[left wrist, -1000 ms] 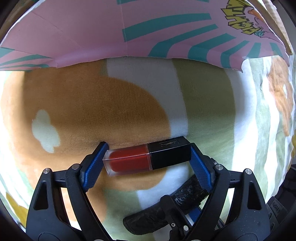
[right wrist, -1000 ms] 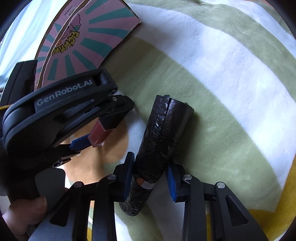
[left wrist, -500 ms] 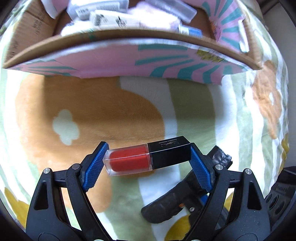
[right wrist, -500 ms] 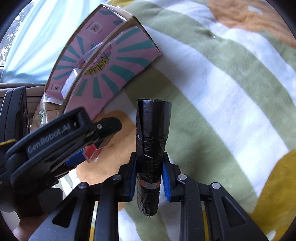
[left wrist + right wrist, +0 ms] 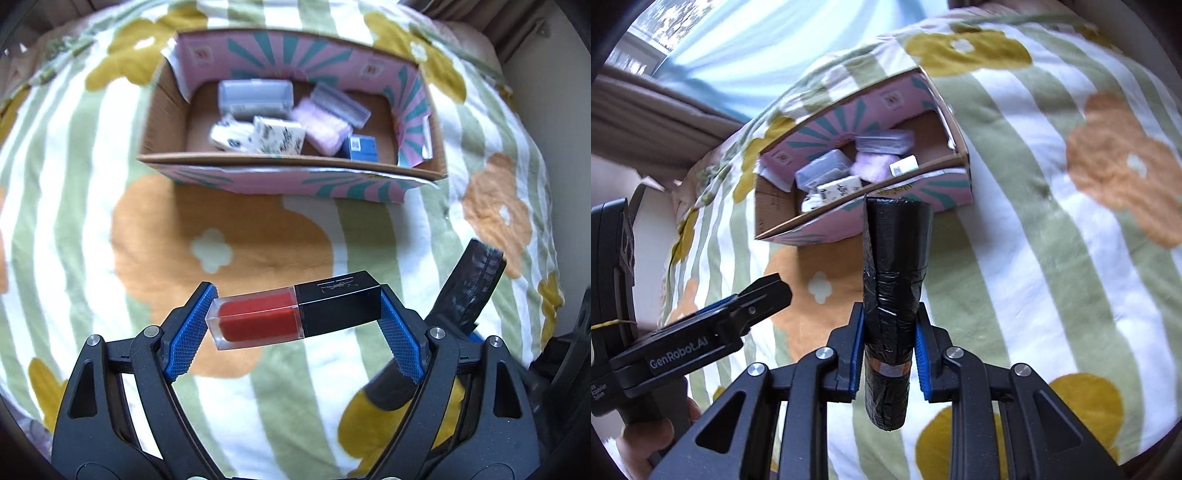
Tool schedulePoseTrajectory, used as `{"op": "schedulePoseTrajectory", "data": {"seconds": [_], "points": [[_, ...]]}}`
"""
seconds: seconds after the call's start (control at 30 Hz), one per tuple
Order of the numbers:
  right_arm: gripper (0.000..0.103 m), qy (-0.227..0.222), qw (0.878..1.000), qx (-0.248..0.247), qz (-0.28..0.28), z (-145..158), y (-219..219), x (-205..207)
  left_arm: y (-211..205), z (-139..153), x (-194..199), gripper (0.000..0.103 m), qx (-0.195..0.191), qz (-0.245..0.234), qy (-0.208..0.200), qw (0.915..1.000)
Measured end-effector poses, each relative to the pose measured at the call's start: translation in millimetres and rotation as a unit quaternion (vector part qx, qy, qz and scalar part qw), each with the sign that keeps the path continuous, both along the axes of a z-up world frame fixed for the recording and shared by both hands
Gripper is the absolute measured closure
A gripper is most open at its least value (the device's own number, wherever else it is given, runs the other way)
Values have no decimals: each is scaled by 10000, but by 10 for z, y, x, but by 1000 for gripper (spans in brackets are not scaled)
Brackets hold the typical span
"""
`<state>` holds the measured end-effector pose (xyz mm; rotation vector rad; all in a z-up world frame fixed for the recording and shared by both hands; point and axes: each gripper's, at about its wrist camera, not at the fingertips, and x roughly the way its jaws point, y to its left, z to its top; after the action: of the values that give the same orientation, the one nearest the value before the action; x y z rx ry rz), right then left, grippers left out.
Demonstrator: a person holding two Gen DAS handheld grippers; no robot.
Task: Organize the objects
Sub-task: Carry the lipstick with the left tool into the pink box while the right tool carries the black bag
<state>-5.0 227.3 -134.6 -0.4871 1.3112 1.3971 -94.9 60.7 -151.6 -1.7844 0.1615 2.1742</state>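
My left gripper (image 5: pixel 295 325) is shut on a red lip gloss tube with a black cap (image 5: pixel 295 312), held crosswise by its ends, in the air above the blanket. My right gripper (image 5: pixel 890 350) is shut on a black roll of plastic bags (image 5: pixel 892 291), held upright; the roll also shows at the right of the left wrist view (image 5: pixel 469 291). A pink and teal cardboard box (image 5: pixel 280 182) stands open ahead of both grippers; it also shows in the right wrist view (image 5: pixel 923 188). It holds several small packets and clear cases. The left gripper shows at lower left of the right wrist view (image 5: pixel 753 306).
A fleece blanket (image 5: pixel 258 236) with green stripes and orange and yellow flowers covers the bed. A curtain and window (image 5: pixel 738 44) lie beyond the box. The bed's edge drops off at the right (image 5: pixel 561 258).
Both grippers have risen and drawn back from the box with their objects. The box's inside has come into view. The black roll has gone from lying on the blanket to upright.
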Motion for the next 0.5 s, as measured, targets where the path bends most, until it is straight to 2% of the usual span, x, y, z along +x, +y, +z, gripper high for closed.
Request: {"op": "schedulePoseTrajectory", "data": {"seconds": [0.17, 0.3, 0.33, 0.5], "points": [[81, -326, 9985, 158, 411, 361, -101, -36, -197, 428, 159, 19, 65, -17, 306, 9995], [81, -560, 9968, 177, 541, 537, -186, -111, -302, 680, 335, 19, 143, -49, 472, 9988], [81, -651, 9975, 115, 242, 579, -209, -136, -329, 726, 383, 19, 183, -75, 500, 9986], [81, -688, 9968, 184, 356, 660, -240, -243, -491, 780, 567, 19, 270, 39, 497, 9984]]}}
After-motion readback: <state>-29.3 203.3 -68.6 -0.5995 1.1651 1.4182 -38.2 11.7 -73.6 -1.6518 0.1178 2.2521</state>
